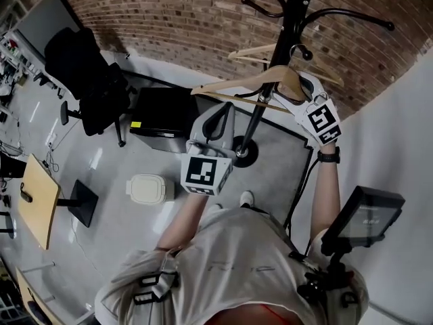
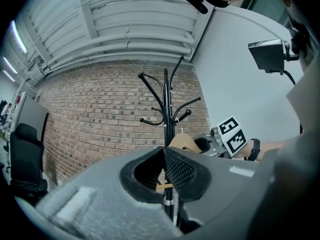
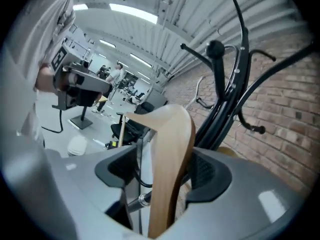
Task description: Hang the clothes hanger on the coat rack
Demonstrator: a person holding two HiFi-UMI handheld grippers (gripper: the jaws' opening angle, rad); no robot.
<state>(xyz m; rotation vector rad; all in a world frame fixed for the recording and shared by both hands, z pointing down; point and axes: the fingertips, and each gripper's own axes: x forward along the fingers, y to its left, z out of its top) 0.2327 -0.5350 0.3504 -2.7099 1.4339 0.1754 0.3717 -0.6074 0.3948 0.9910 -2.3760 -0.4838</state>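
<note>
As R claw point(image 3: 165, 170) straddles it, hanger point(image 1: 230, 84) lies level.

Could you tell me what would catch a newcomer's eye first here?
A black coat rack stands against the brick wall at the top of the head view. Beside its pole, the right claw is open around a wooden hanger.

Smooth wooden hanger point(image 1: 237, 82), glossy metal rack point(image 1: 295, 12), rough brick wall point(image 1: 169, 19)
</note>
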